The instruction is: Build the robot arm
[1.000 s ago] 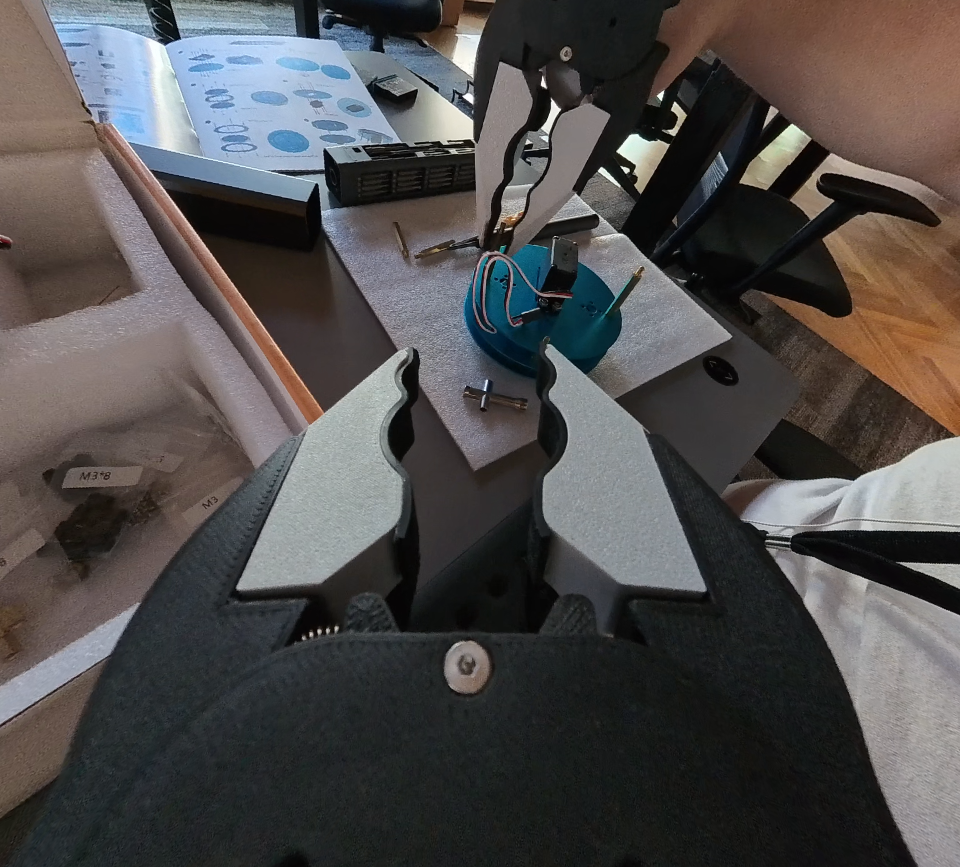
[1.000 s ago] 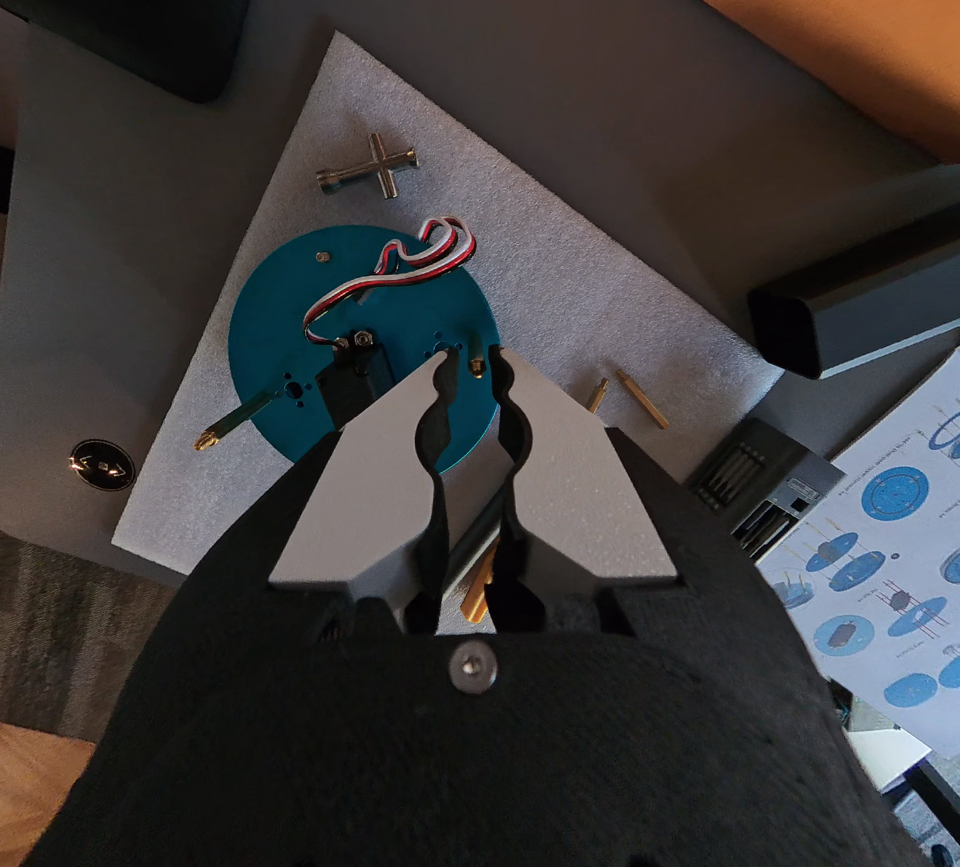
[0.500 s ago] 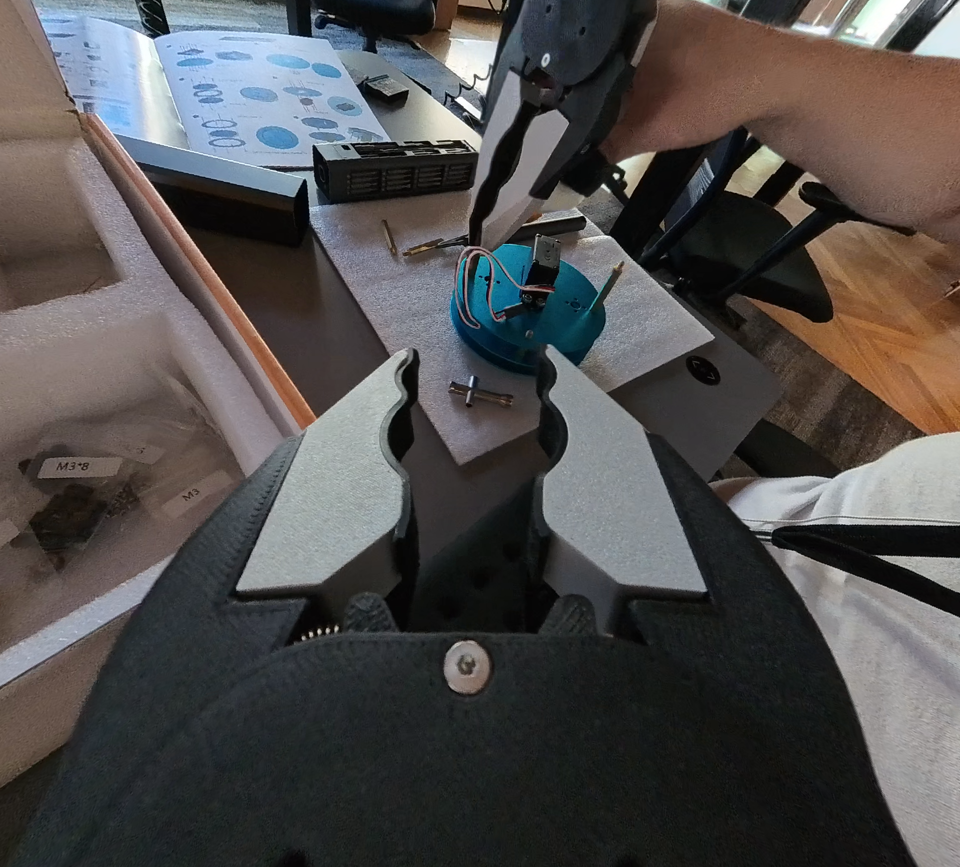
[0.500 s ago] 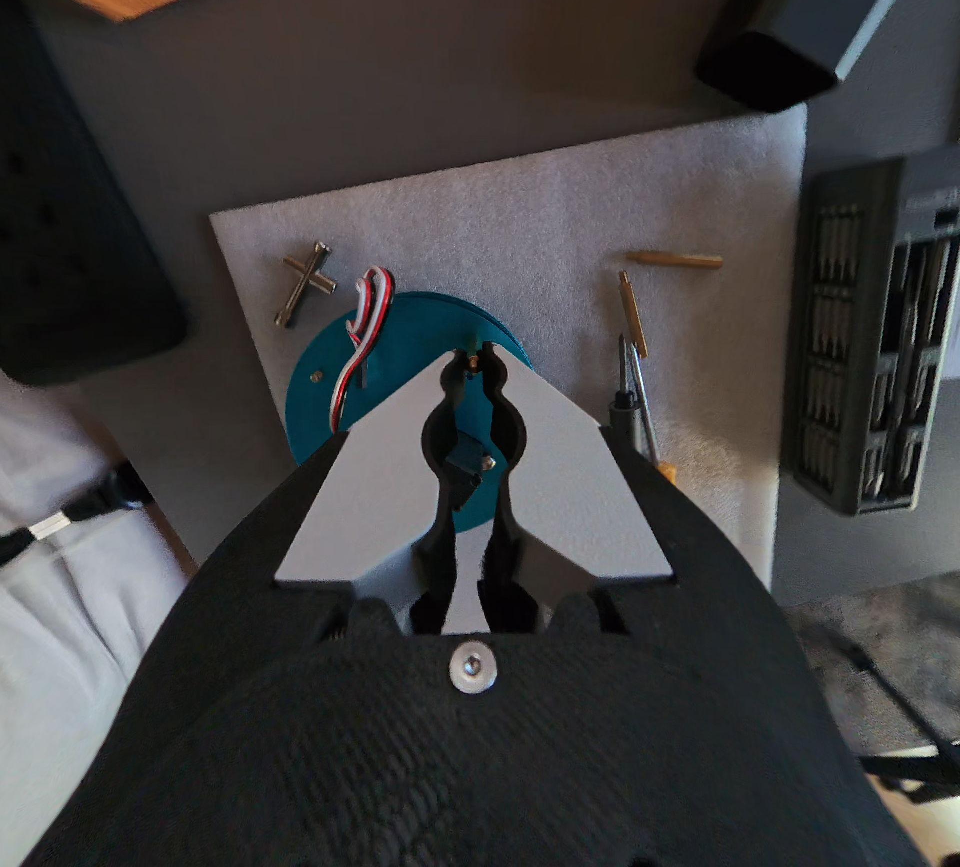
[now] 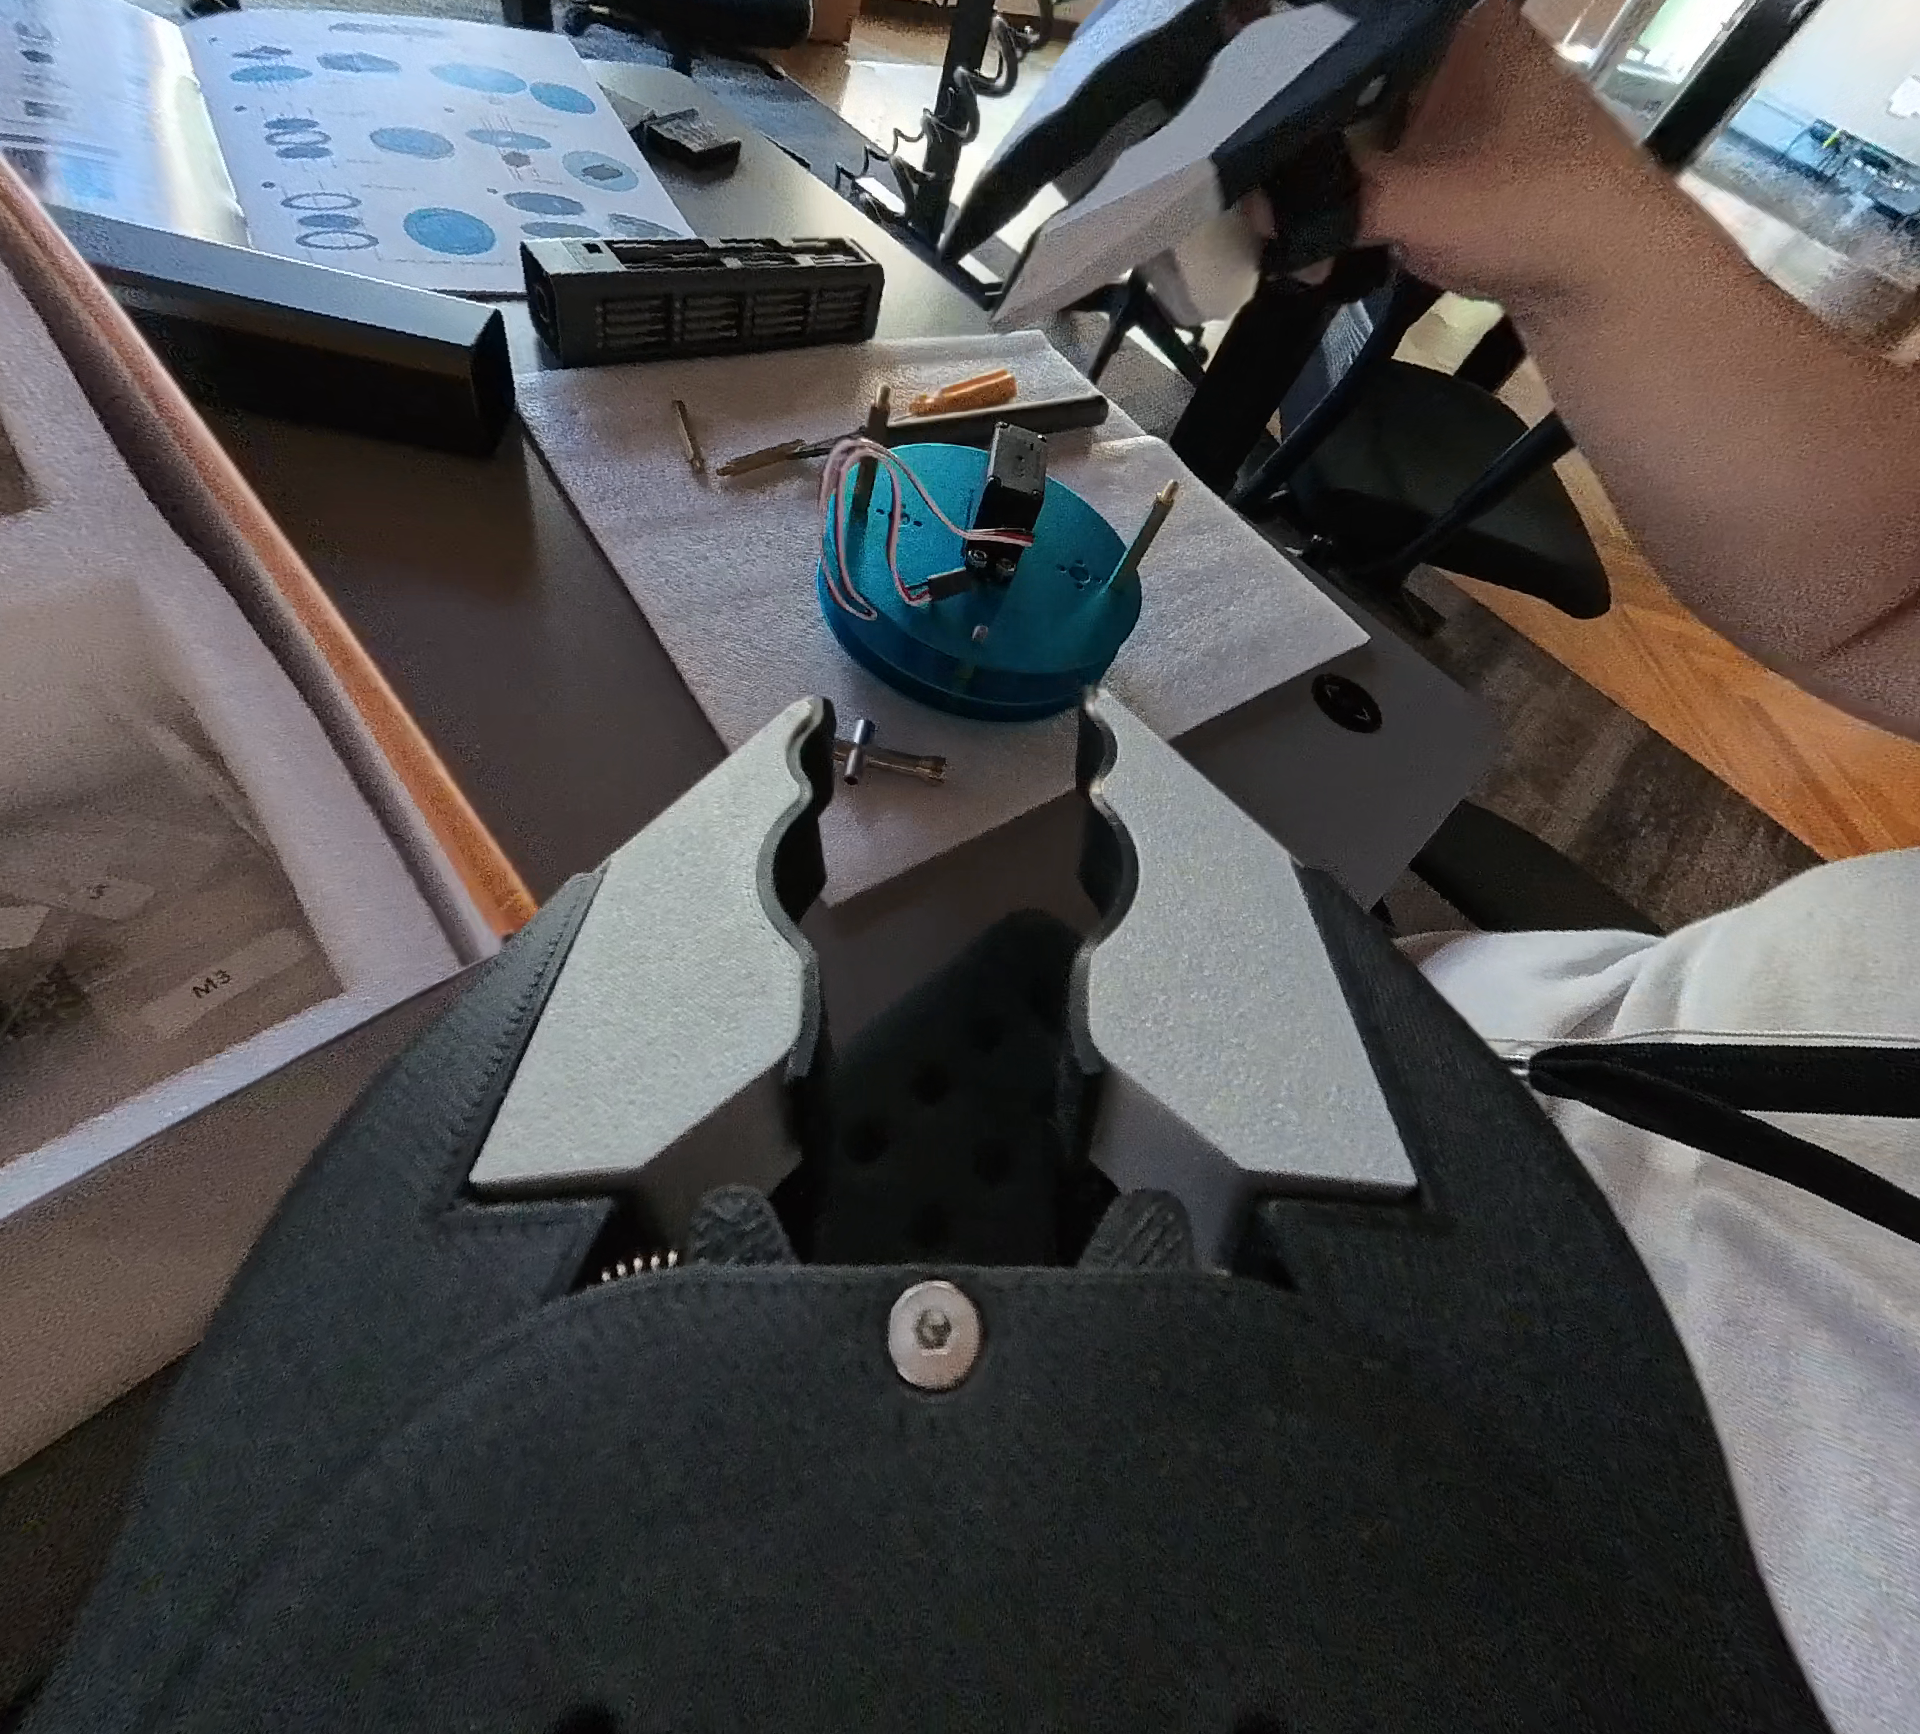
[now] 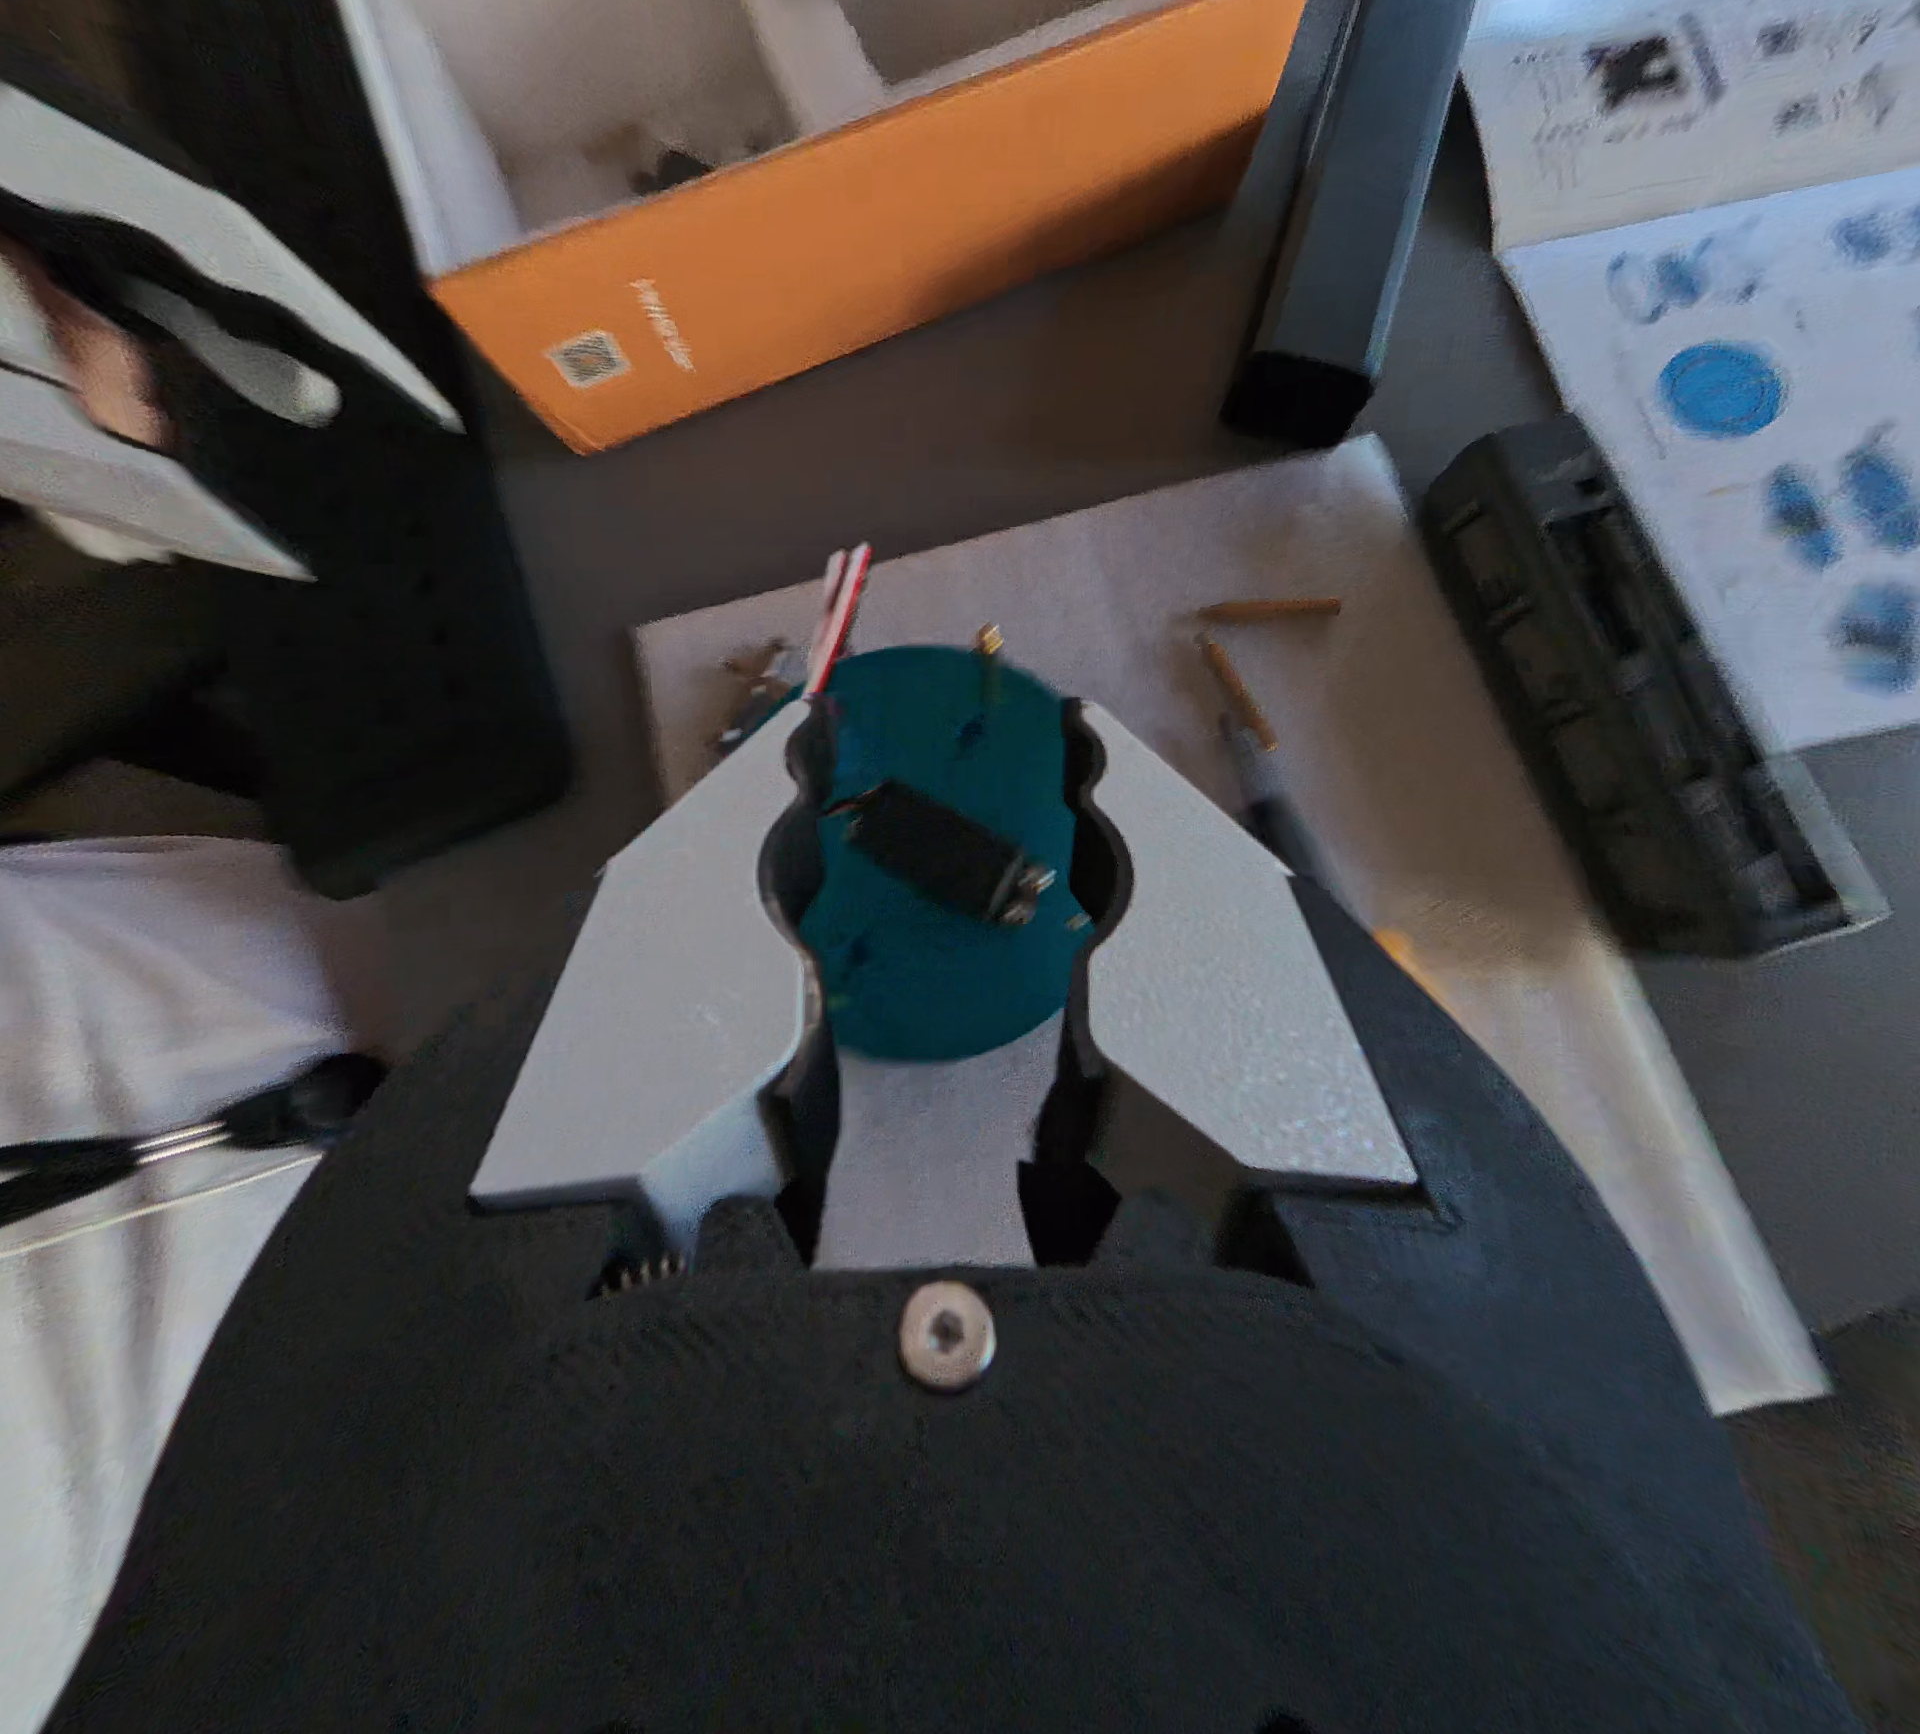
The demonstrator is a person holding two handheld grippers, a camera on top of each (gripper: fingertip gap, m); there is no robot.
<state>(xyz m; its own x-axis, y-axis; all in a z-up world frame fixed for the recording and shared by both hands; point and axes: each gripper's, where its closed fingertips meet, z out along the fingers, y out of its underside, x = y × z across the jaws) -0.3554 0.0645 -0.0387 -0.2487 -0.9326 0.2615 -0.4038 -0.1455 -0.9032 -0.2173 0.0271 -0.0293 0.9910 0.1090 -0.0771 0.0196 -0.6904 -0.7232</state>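
Observation:
A blue disc (image 5: 977,583) lies on a white foam sheet (image 5: 748,604), with a black servo (image 5: 1003,500) and its red-white wires on top. Brass standoffs stand upright at its right edge (image 5: 1143,531) and back edge (image 5: 873,437). My left gripper (image 5: 951,728) is open and empty, just short of the disc, with a small cross wrench (image 5: 888,765) by its left fingertip. My right gripper (image 5: 977,282) hangs in the air above and behind the disc. In its own view the right gripper (image 6: 940,728) is open and empty, and looks down on the disc (image 6: 935,957) and servo (image 6: 945,853).
Two loose standoffs (image 6: 1268,609) and a screwdriver (image 6: 1278,811) lie on the foam. A black bit case (image 5: 707,302), a long dark box (image 5: 291,323) and an open manual (image 5: 416,126) are behind. An orange foam-lined box (image 6: 883,230) is at the left. The table edge and office chair (image 5: 1455,479) are at the right. The left gripper is farther from the black servo (image 5: 1003,500), some 15 centimetres, than the right, some 5 centimetres.
My right gripper was closed down at the disc's back edge; it has opened, let go and lifted up and away to the right. My left gripper has stayed open and barely moved.

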